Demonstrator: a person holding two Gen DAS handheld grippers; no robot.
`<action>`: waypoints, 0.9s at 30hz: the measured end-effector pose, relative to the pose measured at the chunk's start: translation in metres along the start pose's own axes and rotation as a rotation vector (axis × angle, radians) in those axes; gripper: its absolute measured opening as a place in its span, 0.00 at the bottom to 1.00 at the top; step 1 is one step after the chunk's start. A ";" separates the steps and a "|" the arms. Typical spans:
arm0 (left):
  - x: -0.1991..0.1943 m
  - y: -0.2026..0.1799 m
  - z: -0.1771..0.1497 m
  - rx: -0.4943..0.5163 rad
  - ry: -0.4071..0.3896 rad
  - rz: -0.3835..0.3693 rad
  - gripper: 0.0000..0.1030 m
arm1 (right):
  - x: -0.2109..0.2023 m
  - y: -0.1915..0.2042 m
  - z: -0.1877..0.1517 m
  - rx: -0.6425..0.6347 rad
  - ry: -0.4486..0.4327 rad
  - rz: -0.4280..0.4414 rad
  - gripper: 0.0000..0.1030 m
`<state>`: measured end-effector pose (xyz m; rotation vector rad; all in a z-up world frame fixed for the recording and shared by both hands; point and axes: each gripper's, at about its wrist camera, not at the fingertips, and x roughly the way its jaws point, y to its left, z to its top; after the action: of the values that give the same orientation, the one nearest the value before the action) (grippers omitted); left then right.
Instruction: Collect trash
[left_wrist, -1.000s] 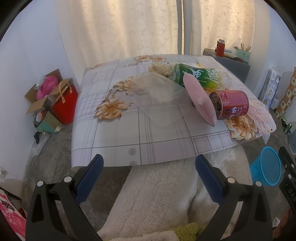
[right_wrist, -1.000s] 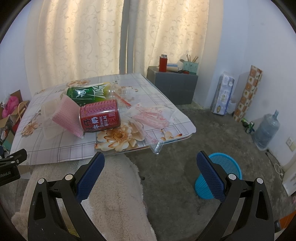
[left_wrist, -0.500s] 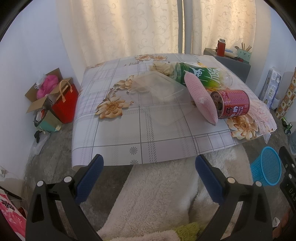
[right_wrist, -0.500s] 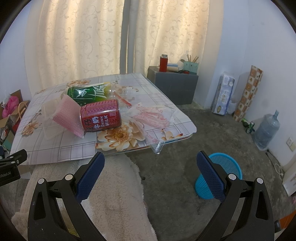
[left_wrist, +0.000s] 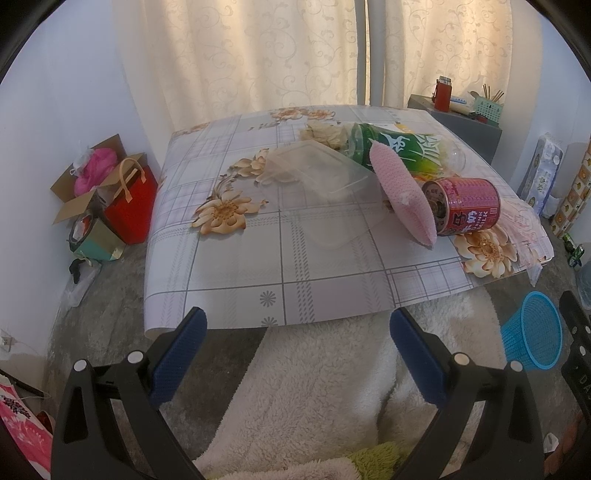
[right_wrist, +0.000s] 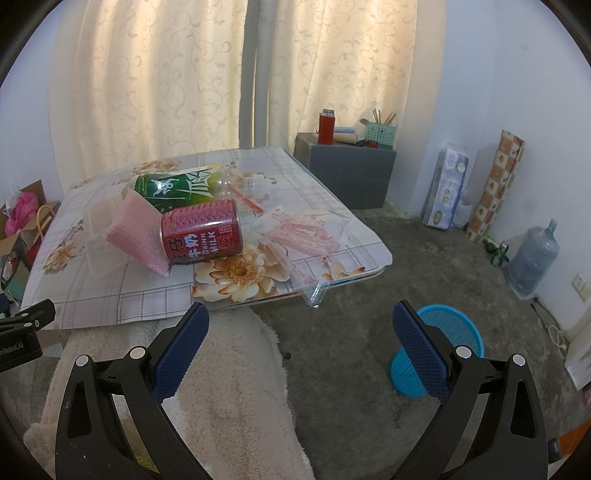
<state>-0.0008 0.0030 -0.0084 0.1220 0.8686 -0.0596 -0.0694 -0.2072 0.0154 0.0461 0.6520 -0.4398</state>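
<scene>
both grippers are hovering short of the table's (left_wrist: 229, 288) near edge, over the fluffy white blanket (left_wrist: 325, 387), and neither is carrying anything: the left gripper (left_wrist: 295, 332) is standing with its blue pads wide apart, and the right gripper (right_wrist: 301, 328) is showing the same wide, empty spread

the trash is sitting in a cluster toward the right half of the table. the red milk can (right_wrist: 201, 236) is lying on its side, its long axis running roughly left to right across the right wrist view, with the pink pouch (right_wrist: 138, 232) leaning against its left end. behind them the green bottle (right_wrist: 173, 188) is lying down too, and the clear plastic box (left_wrist: 317, 173) is resting further left. a clear wrapper with pink print (right_wrist: 303, 232) is sprawling near the right corner, and its lower edge seems to be hanging over the table, though the glare is making that hard to confirm

the blue basket (right_wrist: 436, 347) is standing on the floor just behind the right gripper's right finger, well apart from the table. so the right gripper is looking like the nearer one, with the can ahead and to its left and the basket on its own side; a grip across the can's short width is looking like the likely fit
</scene>
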 end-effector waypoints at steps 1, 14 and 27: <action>0.000 0.000 0.000 0.000 0.000 0.000 0.95 | 0.000 0.000 0.000 0.001 -0.001 0.000 0.92; 0.002 0.001 0.002 -0.007 0.022 0.002 0.95 | 0.000 0.000 0.000 0.001 0.001 0.001 0.92; 0.021 0.017 0.016 -0.030 0.046 -0.003 0.95 | 0.010 0.016 0.002 -0.064 0.045 0.036 0.92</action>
<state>0.0262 0.0173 -0.0132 0.0940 0.9149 -0.0471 -0.0545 -0.1963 0.0094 0.0071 0.7077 -0.3836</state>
